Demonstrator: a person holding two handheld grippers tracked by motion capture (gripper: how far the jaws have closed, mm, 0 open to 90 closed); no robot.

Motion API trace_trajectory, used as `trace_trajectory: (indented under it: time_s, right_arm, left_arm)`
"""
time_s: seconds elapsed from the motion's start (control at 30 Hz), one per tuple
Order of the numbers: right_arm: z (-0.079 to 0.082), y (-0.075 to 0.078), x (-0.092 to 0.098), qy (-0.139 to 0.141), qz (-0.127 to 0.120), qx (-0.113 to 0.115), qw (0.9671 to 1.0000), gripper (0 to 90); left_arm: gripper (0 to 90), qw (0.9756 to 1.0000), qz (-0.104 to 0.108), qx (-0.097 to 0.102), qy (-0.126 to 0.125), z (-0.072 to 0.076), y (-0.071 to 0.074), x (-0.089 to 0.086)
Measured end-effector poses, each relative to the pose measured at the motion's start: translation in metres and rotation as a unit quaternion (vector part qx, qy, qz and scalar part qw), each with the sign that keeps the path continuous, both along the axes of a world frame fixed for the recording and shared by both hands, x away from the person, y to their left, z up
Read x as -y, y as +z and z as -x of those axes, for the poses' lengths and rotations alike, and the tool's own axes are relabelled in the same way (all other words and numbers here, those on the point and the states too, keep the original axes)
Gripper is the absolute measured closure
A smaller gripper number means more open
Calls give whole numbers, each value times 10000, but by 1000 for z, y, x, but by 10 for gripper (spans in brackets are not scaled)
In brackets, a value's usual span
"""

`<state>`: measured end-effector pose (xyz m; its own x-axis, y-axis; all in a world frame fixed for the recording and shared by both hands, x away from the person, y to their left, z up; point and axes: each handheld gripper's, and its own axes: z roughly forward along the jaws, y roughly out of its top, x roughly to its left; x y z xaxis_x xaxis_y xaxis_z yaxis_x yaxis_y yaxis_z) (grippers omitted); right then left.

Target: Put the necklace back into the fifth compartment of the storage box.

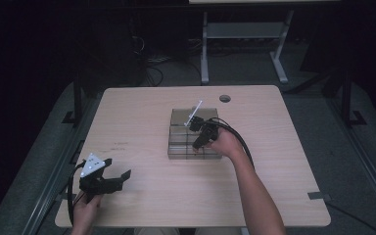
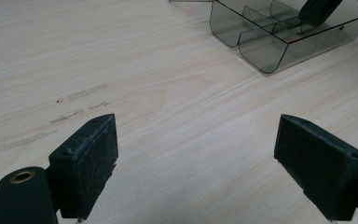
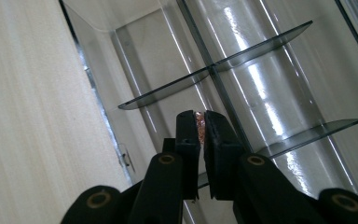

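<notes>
Right gripper point(image 3: 199, 122) is down inside the smoky clear plastic divided organiser tray point(image 1: 176, 142), which sits mid-table, toward the far edge. Its jaws are nearly together, pinching a small thin copper-coloured piece point(image 3: 199, 124) right at the fingertips, above a divider wall. Left gripper point(image 2: 196, 154) is near the table's point(image 1: 142, 112) front-left corner, jaws wide apart, nothing between them, bare wood below.

The left gripper point(image 1: 119, 177) is in the person's left hand point(image 1: 85, 208) at the near left, level, and its two black jaws stand wide apart with nothing between them. The right forearm point(image 1: 254, 196) reaches forward and the right hand point(image 1: 225, 144) tilts the right gripper point(image 3: 200, 123) downward. Its jaws are almost together, with a thin coppery piece point(image 3: 199, 123) between the pads.
</notes>
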<state>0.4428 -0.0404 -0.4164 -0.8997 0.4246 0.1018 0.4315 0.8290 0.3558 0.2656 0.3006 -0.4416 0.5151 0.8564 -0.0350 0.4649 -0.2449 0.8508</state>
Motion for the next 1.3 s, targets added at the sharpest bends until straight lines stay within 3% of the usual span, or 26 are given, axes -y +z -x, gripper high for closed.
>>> trace_trajectory:
  time_s: [0.83,1.3]
  right_arm:
    - [10,16,15,9,-141,29,9999,742]
    - [14,26,32,-49,-227,62,9997,716]
  left_arm:
    - [130,10000,-38,16,-43,1,1,1]
    - [130,10000,-26,8,-49,2,1,1]
